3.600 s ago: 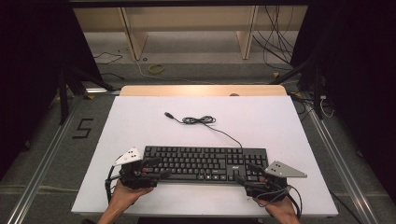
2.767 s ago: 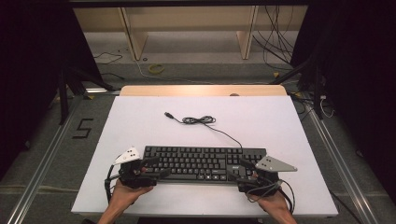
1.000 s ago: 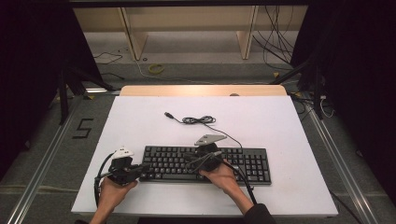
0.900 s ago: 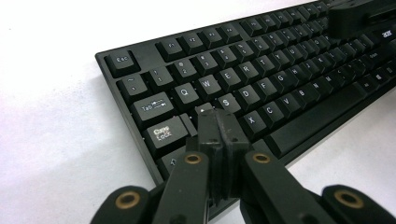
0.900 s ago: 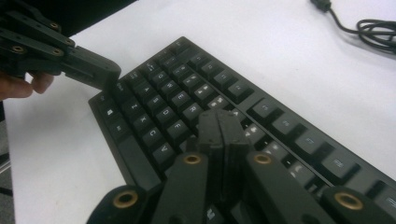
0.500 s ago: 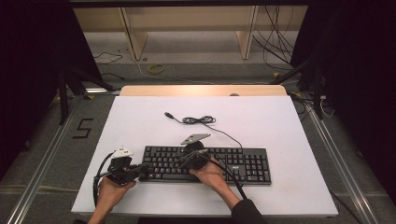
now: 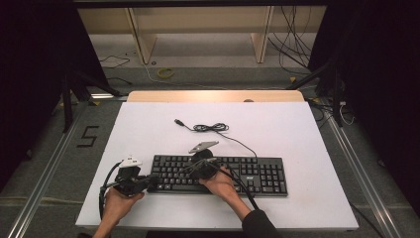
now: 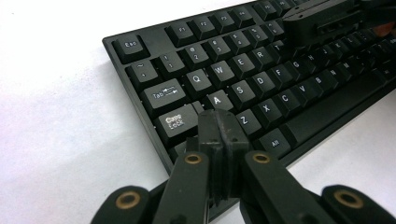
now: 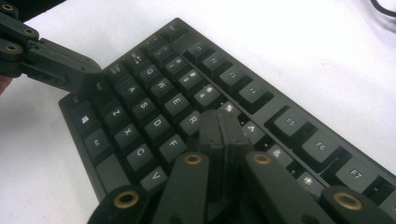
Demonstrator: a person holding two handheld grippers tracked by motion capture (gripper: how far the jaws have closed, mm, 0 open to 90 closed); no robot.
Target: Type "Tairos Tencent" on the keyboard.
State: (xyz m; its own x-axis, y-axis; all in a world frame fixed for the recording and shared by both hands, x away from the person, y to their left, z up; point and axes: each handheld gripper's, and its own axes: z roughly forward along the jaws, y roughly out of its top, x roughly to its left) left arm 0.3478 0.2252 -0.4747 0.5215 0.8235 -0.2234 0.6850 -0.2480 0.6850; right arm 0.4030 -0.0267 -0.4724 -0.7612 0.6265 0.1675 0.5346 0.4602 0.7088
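Since the earlier frame the right tool (image 7: 194,167), clenched and empty, has been brought leftward from the right end of the black keyboard (image 7: 257,174), which lies lengthwise along the counter's (image 7: 297,129) near edge, to its left-centre keys, while the left tool (image 7: 152,181), likewise clenched, is held at the left end.

Black keyboard (image 7: 220,174) with white key legends, on a white worktop (image 7: 277,124) edged in pale wood at the far side. Black cable (image 7: 210,128) coiled on the white. Black left gripper (image 8: 219,135) and right gripper (image 9: 222,133), brass-coloured rivets on both.
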